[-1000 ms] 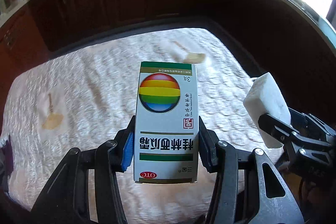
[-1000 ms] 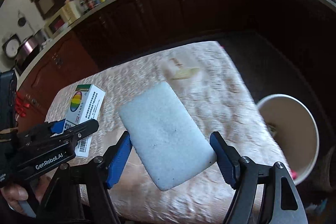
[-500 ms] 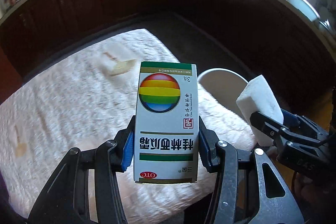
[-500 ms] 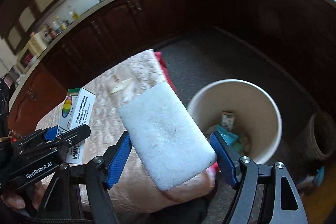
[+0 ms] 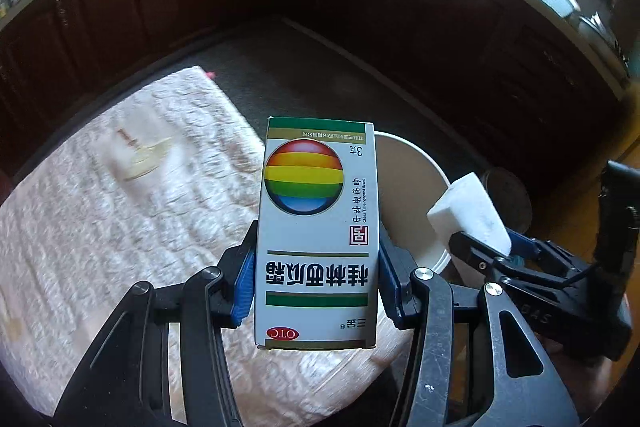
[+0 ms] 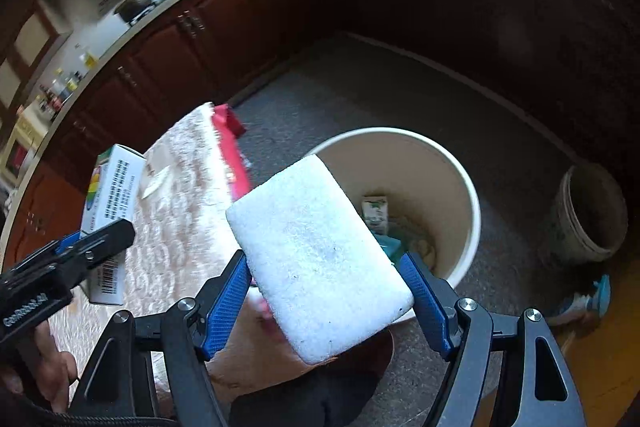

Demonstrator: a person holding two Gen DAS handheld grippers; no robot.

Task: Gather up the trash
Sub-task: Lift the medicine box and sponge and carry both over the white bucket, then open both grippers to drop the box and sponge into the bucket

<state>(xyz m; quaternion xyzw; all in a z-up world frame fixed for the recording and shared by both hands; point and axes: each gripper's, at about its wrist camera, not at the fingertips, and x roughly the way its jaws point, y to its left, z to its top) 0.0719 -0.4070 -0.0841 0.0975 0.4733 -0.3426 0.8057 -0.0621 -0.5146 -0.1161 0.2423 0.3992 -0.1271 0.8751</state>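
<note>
Your left gripper [image 5: 316, 283] holds the box [image 5: 318, 227] tight, mid-frame, in front of the white bin [image 5: 416, 187]. Your right gripper [image 6: 326, 295] squeezes the sponge [image 6: 320, 259], low in the frame, over the bin's near rim [image 6: 472, 211]. Some trash [image 6: 376, 213] lies inside the bin.
</note>
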